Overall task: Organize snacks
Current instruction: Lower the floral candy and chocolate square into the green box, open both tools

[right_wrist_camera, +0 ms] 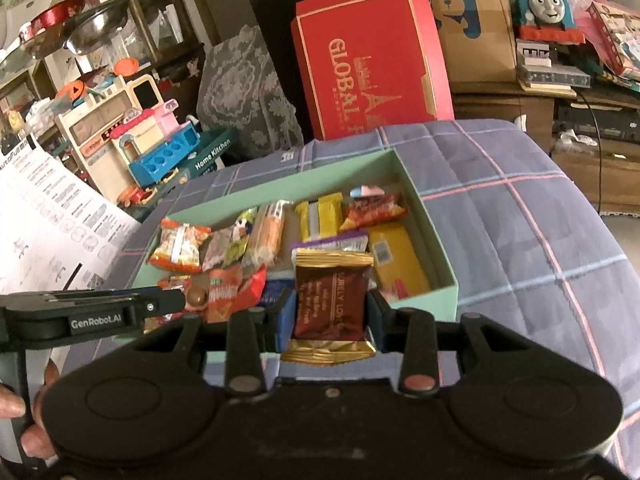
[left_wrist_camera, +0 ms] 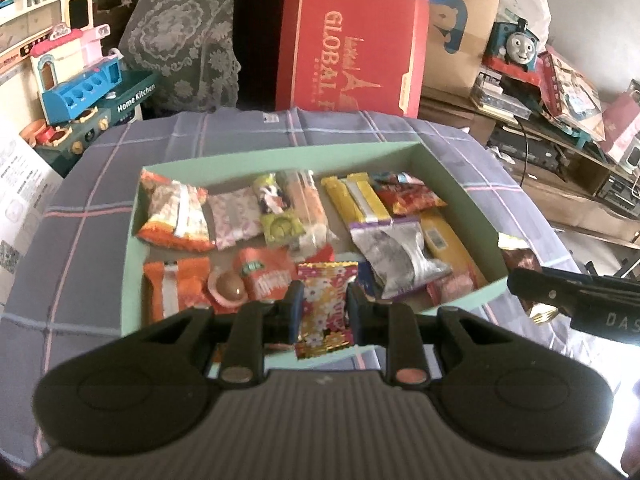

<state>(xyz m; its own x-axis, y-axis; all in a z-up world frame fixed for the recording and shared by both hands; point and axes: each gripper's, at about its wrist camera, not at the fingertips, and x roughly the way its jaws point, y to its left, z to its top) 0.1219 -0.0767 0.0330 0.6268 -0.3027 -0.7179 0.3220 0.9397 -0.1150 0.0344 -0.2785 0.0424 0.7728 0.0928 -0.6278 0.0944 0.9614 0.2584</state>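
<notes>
The left hand-held gripper (left_wrist_camera: pixel 322 309) is clenched on a floral candy packet (left_wrist_camera: pixel 325 312) above the near edge of the green snack box (left_wrist_camera: pixel 276 158) on the plaid-covered tabletop (left_wrist_camera: pixel 80 216), while the right hand-held gripper (right_wrist_camera: pixel 331 312) grasps a brown-and-gold snack packet (right_wrist_camera: pixel 331 304) over that box's near right corner.

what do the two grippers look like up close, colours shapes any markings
Both grippers, left gripper and right gripper, are matte black plastic with two rounded lobes, black linkage arms on metal pivot pins, and blue finger pads. Side on, white lettering shows: "GenRobot.AI" on the left, "DAS" partly visible on the right. No cables visible.
</notes>
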